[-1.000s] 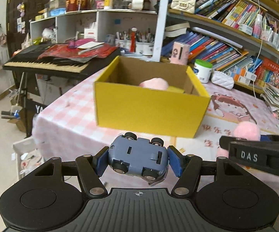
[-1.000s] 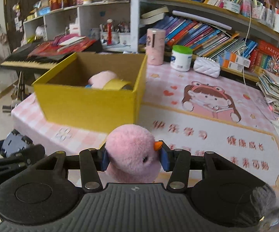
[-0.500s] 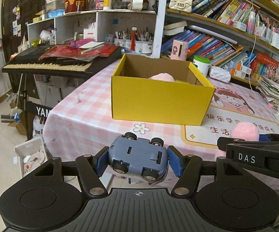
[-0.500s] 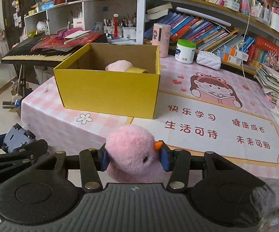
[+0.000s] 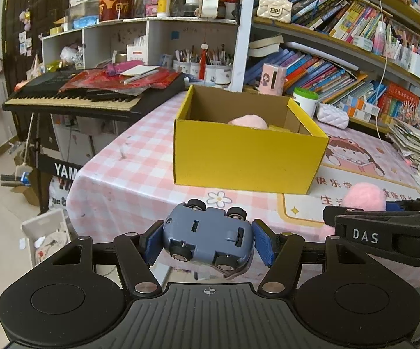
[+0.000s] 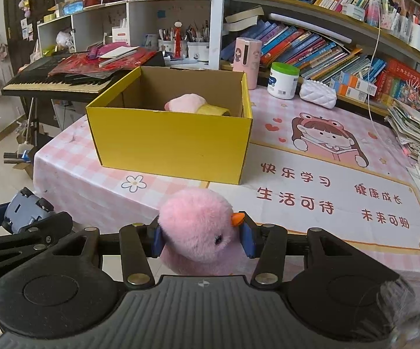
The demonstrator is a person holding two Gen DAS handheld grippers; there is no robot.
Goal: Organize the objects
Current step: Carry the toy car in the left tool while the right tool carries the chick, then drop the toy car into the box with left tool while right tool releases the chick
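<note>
Jaws of the left gripper [image 5: 208,240] pinch the blue toy car [image 5: 208,237], upside down with wheels up; the right gripper [image 6: 199,237] squeezes the pink plush chick [image 6: 198,228] at its sides. Over the last second both have drawn back from the yellow box [image 5: 247,157], which now sits farther off on the desk [image 6: 311,157], so neither toy is boxed yet. Each toy hangs off the desk's near edge, well short of the box
</note>
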